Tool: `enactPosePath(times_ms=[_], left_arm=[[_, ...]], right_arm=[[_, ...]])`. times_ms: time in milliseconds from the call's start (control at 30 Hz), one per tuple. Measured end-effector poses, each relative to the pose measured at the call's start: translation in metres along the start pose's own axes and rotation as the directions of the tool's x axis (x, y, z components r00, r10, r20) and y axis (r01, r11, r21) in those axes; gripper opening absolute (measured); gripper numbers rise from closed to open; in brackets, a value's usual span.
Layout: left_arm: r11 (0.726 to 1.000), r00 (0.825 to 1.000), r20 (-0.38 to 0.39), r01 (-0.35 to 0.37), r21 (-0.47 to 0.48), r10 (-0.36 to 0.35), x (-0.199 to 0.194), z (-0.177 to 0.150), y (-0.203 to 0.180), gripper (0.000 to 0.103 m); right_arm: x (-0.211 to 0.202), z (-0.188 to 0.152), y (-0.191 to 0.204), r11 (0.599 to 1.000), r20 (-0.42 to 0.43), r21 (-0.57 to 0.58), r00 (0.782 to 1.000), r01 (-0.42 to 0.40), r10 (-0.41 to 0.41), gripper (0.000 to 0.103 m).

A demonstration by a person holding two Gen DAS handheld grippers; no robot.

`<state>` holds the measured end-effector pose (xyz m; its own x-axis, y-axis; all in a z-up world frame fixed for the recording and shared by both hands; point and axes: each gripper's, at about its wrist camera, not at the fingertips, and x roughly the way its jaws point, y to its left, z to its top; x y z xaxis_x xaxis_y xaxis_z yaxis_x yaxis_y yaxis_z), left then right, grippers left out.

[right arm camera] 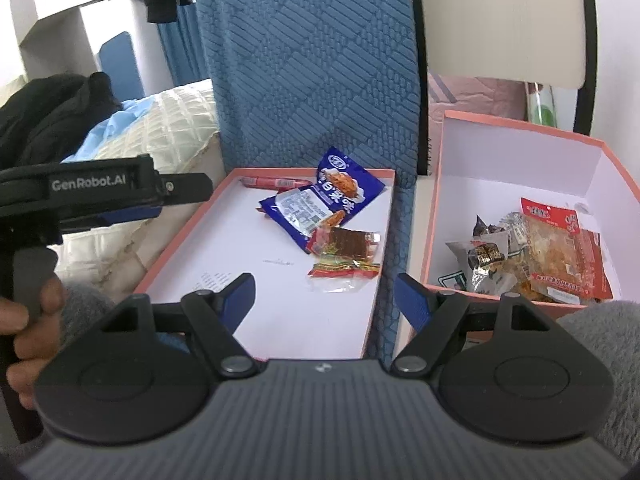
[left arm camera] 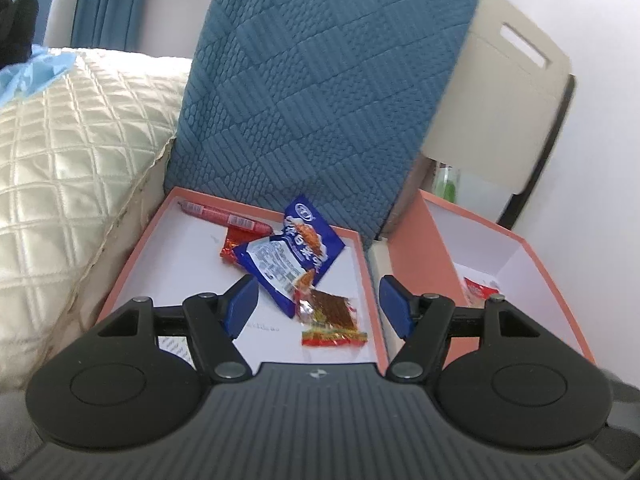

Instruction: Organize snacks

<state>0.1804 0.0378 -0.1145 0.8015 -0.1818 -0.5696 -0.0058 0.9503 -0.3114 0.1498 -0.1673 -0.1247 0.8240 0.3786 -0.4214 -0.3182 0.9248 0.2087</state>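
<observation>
A shallow pink-rimmed tray (left arm camera: 192,256) holds a red sausage stick (left arm camera: 224,216), two blue packets (left arm camera: 296,256), an orange-red packet (left arm camera: 232,246) and a clear packet of brown strips (left arm camera: 332,316). My left gripper (left arm camera: 318,304) is open over the tray's near part, with the brown strip packet just ahead between its blue pads (left arm camera: 240,304) and nothing gripped. My right gripper (right arm camera: 326,296) is open and empty above the gap between the tray (right arm camera: 248,256) and a deep pink box (right arm camera: 520,160). That box contains several snack packets, among them a large red one (right arm camera: 560,248).
A blue quilted cushion (left arm camera: 320,80) stands upright behind the tray. A cream quilted pillow (left arm camera: 72,140) lies to the left, with a black garment (right arm camera: 48,112) on it. A beige chair back (left arm camera: 500,100) and a green bottle (left arm camera: 448,184) are behind the box. A hand (right arm camera: 24,320) holds the left gripper's handle.
</observation>
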Motion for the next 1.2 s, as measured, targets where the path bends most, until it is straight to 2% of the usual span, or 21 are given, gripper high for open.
enactPosePath(times_ms=[267, 533, 633, 733, 800, 900, 1200], left_arm=[[1.0, 0.999, -0.043, -0.005, -0.025, 0.004, 0.05, 0.013, 0.033, 0.072], [0.995, 0.995, -0.094, -0.028, -0.092, 0.019, 0.089, 0.02, 0.061, 0.072], [0.996, 0.995, -0.098, -0.036, -0.083, 0.028, 0.099, 0.027, 0.064, 0.072], [0.993, 0.993, -0.118, -0.026, -0.118, 0.012, 0.114, 0.031, 0.07, 0.072], [0.985, 0.987, -0.159, -0.011, -0.175, -0.017, 0.127, 0.031, 0.076, 0.072], [0.978, 0.976, -0.215, -0.023, -0.208, -0.022, 0.146, 0.029, 0.082, 0.072], [0.959, 0.959, -0.281, -0.053, -0.28, -0.029, 0.19, 0.039, 0.102, 0.072]], right_arm=[[0.038, 0.014, 0.007, 0.997, 0.012, -0.061, 0.999, -0.043, 0.044, 0.078], [0.075, 0.024, 0.01, 0.994, -0.023, -0.079, 0.997, -0.07, 0.068, 0.077], [0.083, 0.03, 0.008, 0.994, -0.032, -0.073, 0.996, -0.08, 0.078, 0.077], [0.093, 0.035, 0.007, 0.993, -0.041, -0.077, 0.995, -0.094, 0.091, 0.077], [0.102, 0.039, 0.008, 0.992, -0.053, -0.078, 0.994, -0.104, 0.1, 0.077], [0.114, 0.045, 0.008, 0.99, -0.076, -0.045, 0.988, -0.136, 0.132, 0.077], [0.158, 0.061, 0.01, 0.988, -0.152, -0.079, 0.981, -0.134, 0.121, 0.077]])
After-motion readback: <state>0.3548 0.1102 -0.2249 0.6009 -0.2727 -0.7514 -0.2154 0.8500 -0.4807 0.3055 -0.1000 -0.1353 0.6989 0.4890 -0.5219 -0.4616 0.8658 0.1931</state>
